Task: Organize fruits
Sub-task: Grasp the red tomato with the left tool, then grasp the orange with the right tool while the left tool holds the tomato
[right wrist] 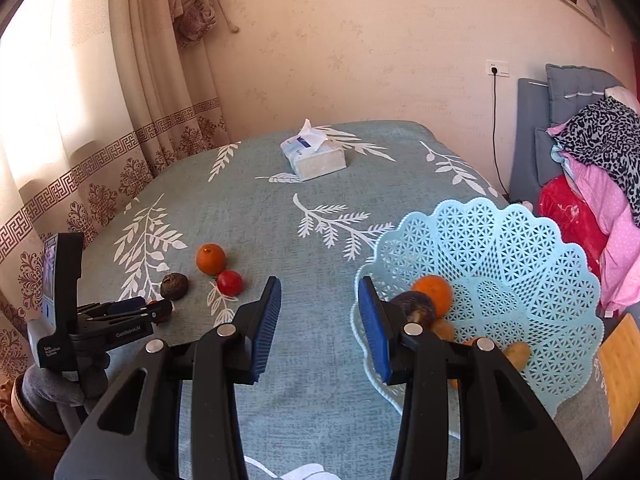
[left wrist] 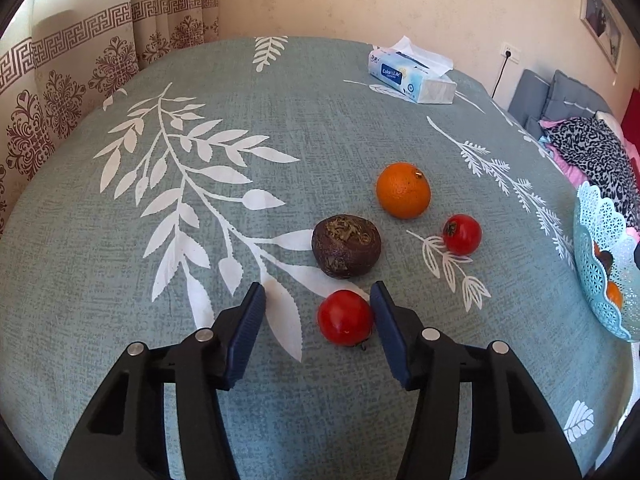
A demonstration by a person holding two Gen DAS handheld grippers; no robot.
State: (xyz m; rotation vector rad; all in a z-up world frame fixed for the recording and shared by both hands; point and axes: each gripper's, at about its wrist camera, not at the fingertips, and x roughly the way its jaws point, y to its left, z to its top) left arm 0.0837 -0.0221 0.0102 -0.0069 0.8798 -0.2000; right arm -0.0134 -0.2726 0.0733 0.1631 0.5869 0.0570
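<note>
In the left wrist view my left gripper (left wrist: pixel 318 300) is open low over the table, its jaws either side of a red tomato (left wrist: pixel 345 317) that touches the right pad. Beyond it lie a dark brown fruit (left wrist: pixel 346 245), an orange (left wrist: pixel 403 190) and a second red tomato (left wrist: pixel 462 234). A light blue lattice basket (left wrist: pixel 604 264) stands at the right edge. In the right wrist view my right gripper (right wrist: pixel 319 292) is open and empty above the table, next to the basket (right wrist: pixel 520 256), which holds an orange (right wrist: pixel 434 292), a dark fruit and other fruits. The left gripper (right wrist: pixel 156 310) shows at the left.
A tissue box (left wrist: pixel 412 74) lies at the far side of the table; it also shows in the right wrist view (right wrist: pixel 314 158). Patterned curtains hang on the left. A chair with piled clothes (right wrist: pixel 592 168) stands to the right of the table.
</note>
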